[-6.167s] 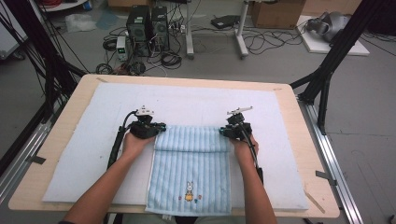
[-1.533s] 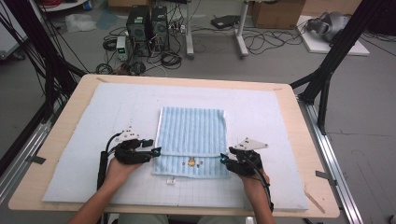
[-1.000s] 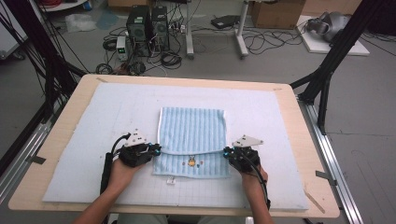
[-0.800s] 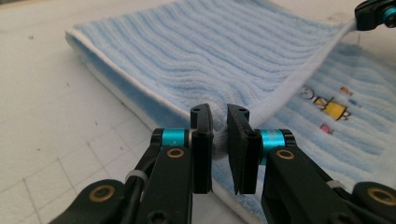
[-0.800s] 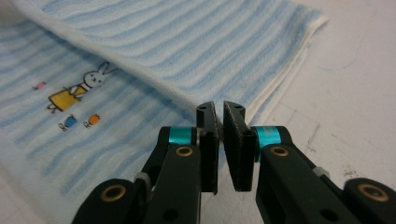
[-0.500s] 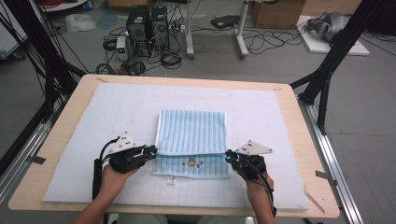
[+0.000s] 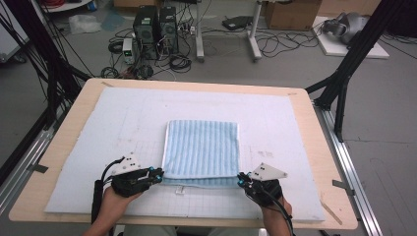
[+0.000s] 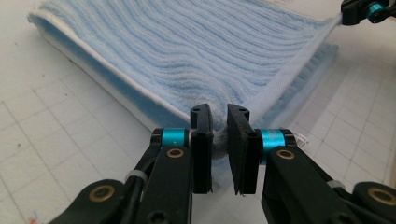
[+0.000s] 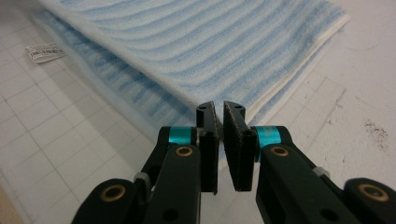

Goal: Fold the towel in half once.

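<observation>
A light blue striped towel [image 7: 201,147] lies folded in two on the white gridded mat [image 7: 123,123]. My left gripper [image 7: 158,172] is shut on the near left corner of the towel's top layer [image 8: 196,60], and the cloth bunches between its jaws. My right gripper [image 7: 241,179] is shut on the near right corner, where the white hem [image 9: 299,60] runs into its jaws. The top layer is held slightly above the lower layer [image 9: 116,88]. My left gripper [image 8: 219,135] has the other gripper [image 8: 362,10] across the towel from it. My right gripper [image 9: 219,121] pinches only the corner's tip.
A small white label [image 9: 45,52] sticks out from the towel's near edge [image 7: 179,191]. The mat covers a wooden table [image 7: 322,147]. Black frame legs [image 7: 344,83] stand at the right, and computers and cables [image 7: 152,29] sit on the floor beyond.
Both grippers have moved toward the table's near edge, drawing the top layer with them. It now covers the small picture on the lower layer that showed before.
</observation>
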